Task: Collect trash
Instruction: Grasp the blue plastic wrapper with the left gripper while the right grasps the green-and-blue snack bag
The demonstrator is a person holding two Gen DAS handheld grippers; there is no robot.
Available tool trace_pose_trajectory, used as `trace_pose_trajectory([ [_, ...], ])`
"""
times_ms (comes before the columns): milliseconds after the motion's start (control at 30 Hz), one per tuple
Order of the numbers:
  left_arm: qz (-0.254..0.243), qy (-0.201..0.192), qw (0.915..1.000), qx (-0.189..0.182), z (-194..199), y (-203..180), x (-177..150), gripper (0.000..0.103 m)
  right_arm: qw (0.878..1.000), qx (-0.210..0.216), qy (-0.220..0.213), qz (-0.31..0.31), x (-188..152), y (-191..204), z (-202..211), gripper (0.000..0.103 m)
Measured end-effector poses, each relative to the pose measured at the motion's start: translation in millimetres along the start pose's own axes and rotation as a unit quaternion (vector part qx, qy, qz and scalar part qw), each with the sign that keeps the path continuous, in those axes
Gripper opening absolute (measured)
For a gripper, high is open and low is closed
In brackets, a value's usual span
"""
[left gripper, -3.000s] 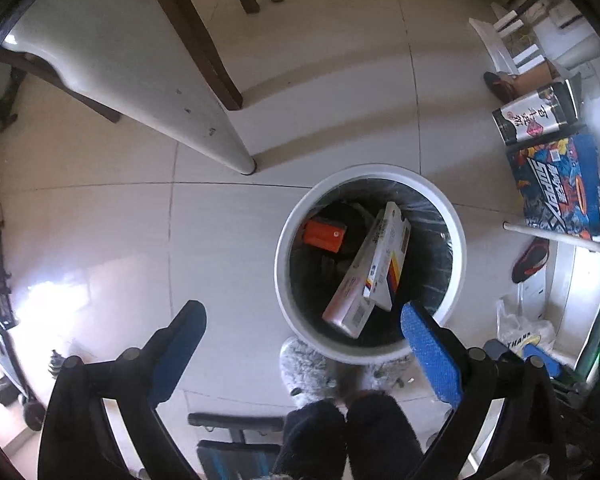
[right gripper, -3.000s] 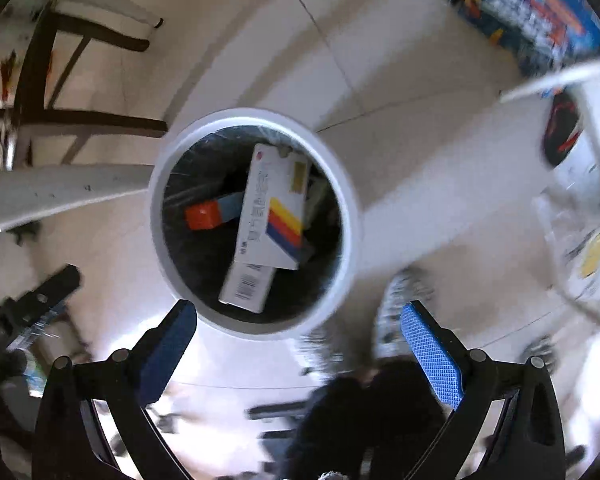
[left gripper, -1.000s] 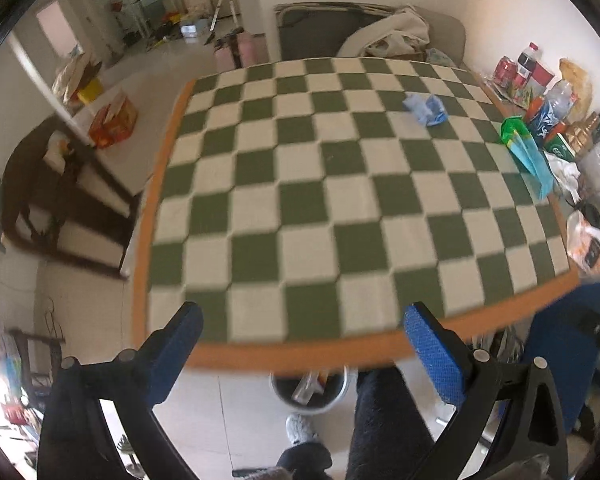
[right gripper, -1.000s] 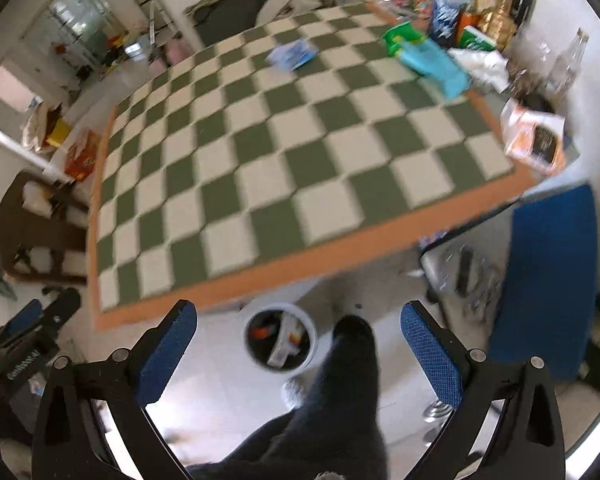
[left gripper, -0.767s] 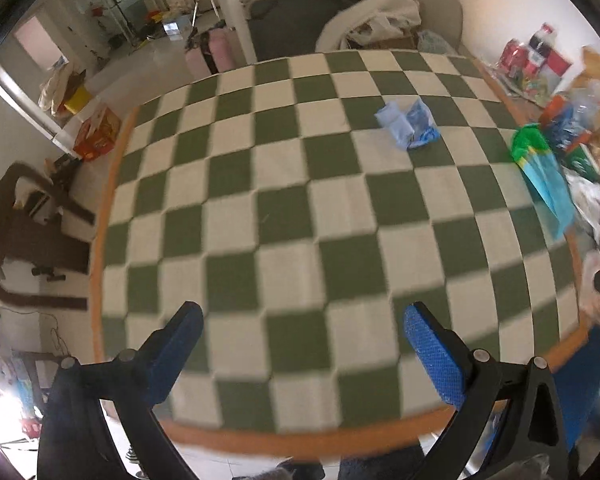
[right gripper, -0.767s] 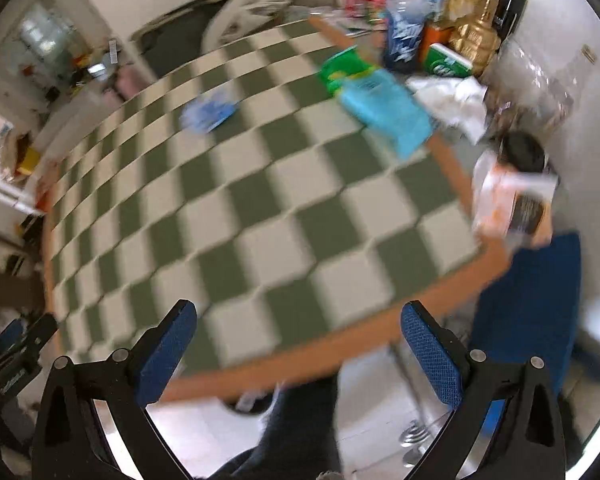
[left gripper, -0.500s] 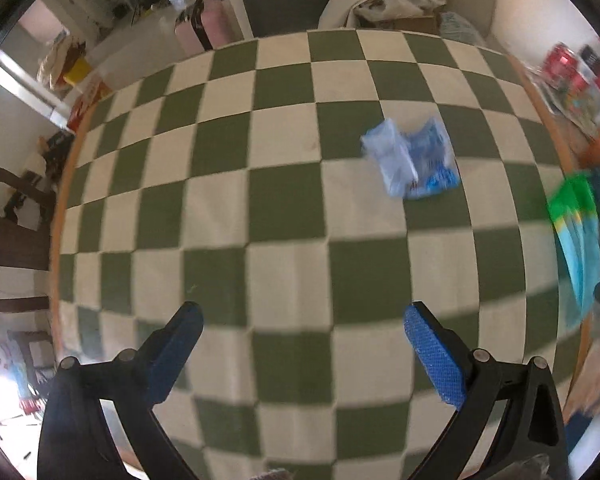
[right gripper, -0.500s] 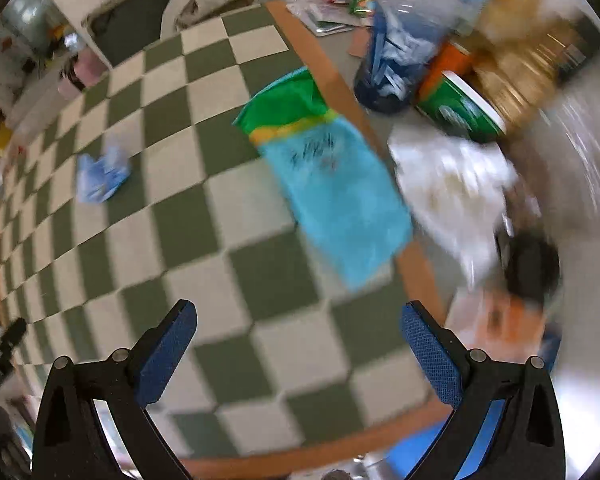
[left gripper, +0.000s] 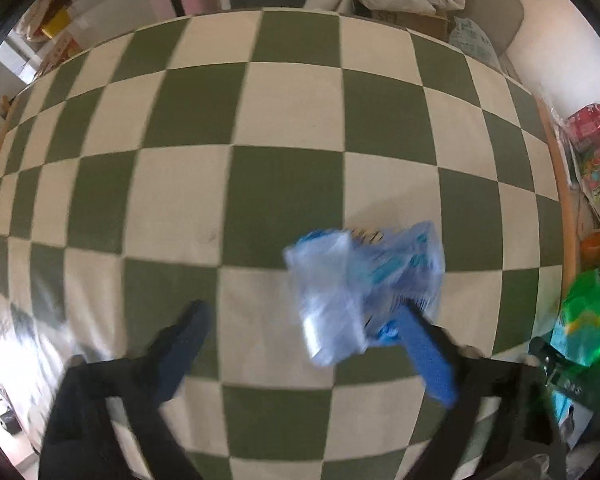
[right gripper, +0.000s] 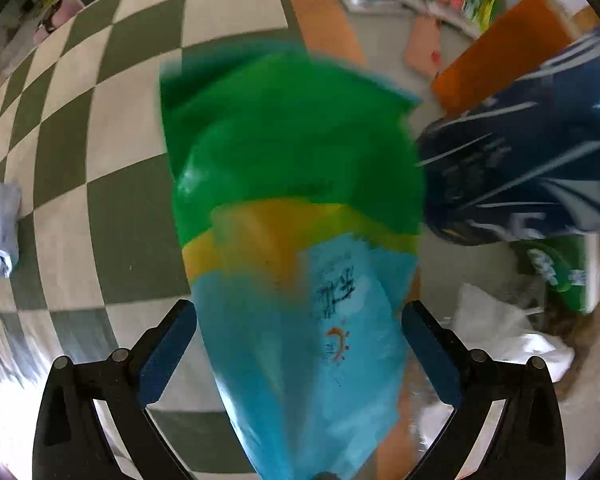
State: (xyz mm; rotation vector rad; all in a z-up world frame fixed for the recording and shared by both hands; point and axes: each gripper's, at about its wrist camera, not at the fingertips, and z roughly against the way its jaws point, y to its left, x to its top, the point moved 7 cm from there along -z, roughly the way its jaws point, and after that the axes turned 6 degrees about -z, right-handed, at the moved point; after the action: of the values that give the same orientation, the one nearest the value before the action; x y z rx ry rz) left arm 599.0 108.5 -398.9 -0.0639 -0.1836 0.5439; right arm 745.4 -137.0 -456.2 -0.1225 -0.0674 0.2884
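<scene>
While the left gripper (left gripper: 300, 320), jaws just narrowing, straddles the crumpled pale-blue plastic wrapper (left gripper: 360, 280) on the checkered green-and-cream tablecloth (left gripper: 280, 120), the spread right gripper (right gripper: 298, 324) brackets the green-yellow-blue bag (right gripper: 292, 200); pinching both should follow.

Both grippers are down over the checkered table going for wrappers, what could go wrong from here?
1. The crumpled blue-and-clear plastic wrapper sits off-centre, against the left gripper's right-hand finger; its jaws, just closing, may catch only a corner.
2. The green, yellow and blue plastic bag fills the open right gripper edge to edge and looks slippery.
3. That bag lies beside the dark blue packet; lifting could drag the clutter.
</scene>
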Motion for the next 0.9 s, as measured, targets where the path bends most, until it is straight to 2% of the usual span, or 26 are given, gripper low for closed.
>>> trace_pose_trajectory([
  [33,-0.003,0.001,1.0,-0.005,-2,-3,1,0.055,1.0,0.006,-0.002,0.0,2,2,0,0.102],
  [67,-0.01,0.0,0.9999,-0.008,-2,-7,2,0.045,1.0,0.021,-0.002,-0.002,3,6,2,0.099],
  [100,-0.016,-0.003,0.9998,-0.007,-2,-9,2,0.027,0.999,0.035,0.001,-0.004,3,10,4,0.092],
  [167,-0.023,-0.01,0.9997,-0.001,1,-9,0,0.022,0.997,0.072,-0.001,-0.008,2,21,12,0.091],
  [200,-0.024,-0.015,0.9996,0.001,4,-8,-1,0.015,0.997,0.082,-0.004,-0.008,2,25,15,0.09],
  [267,-0.021,-0.021,0.9995,0.004,8,-4,-4,0.011,0.995,0.1,-0.012,-0.009,0,32,23,0.079],
  [367,-0.024,-0.034,0.999,0.017,19,7,-10,0.008,0.992,0.124,-0.027,-0.015,0,40,33,0.072],
  [400,-0.026,-0.038,0.9987,0.023,24,9,-13,0.008,0.991,0.129,-0.03,-0.017,0,41,36,0.066],
  [467,-0.031,-0.051,0.9977,0.032,36,16,-19,0.008,0.989,0.142,-0.032,-0.021,-3,45,42,0.037],
  [700,-0.041,-0.086,0.9941,0.053,78,31,-45,0.007,0.981,0.183,-0.046,-0.037,-16,49,64,0.036],
  [900,-0.043,-0.111,0.9916,0.051,113,45,-69,0.007,0.975,0.212,-0.063,-0.031,-48,70,97,0.036],
])
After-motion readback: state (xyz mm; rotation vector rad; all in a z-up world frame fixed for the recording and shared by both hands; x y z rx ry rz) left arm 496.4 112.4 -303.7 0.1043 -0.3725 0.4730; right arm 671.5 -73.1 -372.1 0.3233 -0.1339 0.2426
